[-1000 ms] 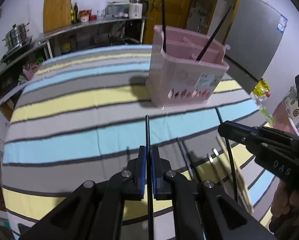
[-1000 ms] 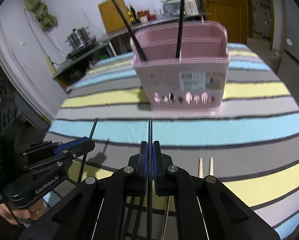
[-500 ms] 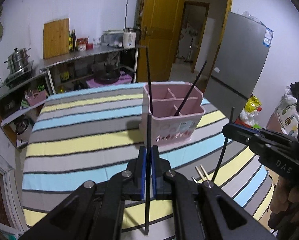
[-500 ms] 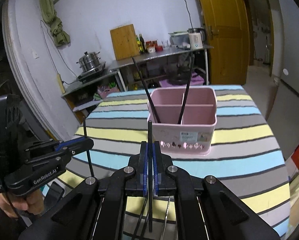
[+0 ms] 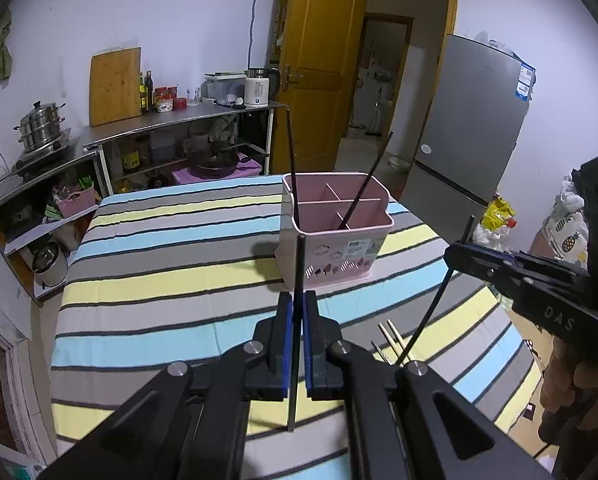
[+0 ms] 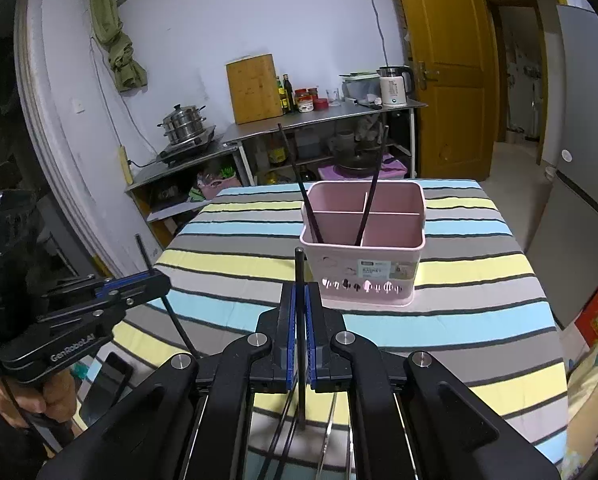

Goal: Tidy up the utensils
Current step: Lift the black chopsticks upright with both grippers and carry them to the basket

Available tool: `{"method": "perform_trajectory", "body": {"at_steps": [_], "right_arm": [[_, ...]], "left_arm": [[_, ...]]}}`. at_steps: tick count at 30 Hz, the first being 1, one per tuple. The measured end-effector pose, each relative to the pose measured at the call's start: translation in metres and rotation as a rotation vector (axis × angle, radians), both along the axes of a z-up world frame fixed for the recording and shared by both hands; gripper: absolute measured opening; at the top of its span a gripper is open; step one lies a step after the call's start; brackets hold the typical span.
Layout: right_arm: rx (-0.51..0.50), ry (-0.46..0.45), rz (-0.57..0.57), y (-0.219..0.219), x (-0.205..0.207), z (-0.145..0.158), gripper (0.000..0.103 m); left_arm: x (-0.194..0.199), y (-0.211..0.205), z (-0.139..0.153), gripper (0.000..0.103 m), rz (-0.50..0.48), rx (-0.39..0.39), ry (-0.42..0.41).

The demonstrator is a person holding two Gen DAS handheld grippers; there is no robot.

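Observation:
In the left wrist view my left gripper (image 5: pixel 295 304) is shut on a thin black chopstick (image 5: pixel 299 264) that stands upright in the jaws, above the striped tablecloth (image 5: pixel 171 280). Behind it stands the pink divided utensil basket (image 5: pixel 335 236) with two black chopsticks leaning in it. At the right, my right gripper (image 5: pixel 459 250) pinches another black chopstick (image 5: pixel 431 312). The right wrist view shows the right gripper (image 6: pixel 300 296) shut on its chopstick (image 6: pixel 299 272) in front of the basket (image 6: pixel 363 248). The left gripper (image 6: pixel 159 284) is at the left, off the table's edge.
Wooden chopsticks (image 5: pixel 391 334) and thin metal utensils (image 6: pixel 327 420) lie on the cloth near the front edge. A steel counter (image 5: pixel 171 124) with a pot, cutting board and kettle runs behind the table. A fridge (image 5: pixel 471 128) stands at the right.
Both grippers have risen from the table, each with its black chopstick lifted off the cloth. The basket and the table now look smaller and further below.

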State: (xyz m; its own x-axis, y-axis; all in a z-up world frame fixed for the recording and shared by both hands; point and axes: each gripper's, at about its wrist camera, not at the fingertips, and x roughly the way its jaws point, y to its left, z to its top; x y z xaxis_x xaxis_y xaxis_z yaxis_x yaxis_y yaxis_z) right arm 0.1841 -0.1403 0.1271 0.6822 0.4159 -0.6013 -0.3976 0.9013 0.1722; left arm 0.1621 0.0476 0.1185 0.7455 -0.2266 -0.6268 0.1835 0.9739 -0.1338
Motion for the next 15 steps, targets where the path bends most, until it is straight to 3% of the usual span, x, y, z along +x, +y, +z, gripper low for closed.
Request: {"method": "perform_trajectory", "body": {"at_steps": [15], "right_arm": [[-0.022, 0.002, -0.004, -0.018, -0.03, 0.005, 0.004]], "left_arm": [[-0.03, -0.005, 0.007, 0.006, -0.007, 0.032, 0.036]]}}
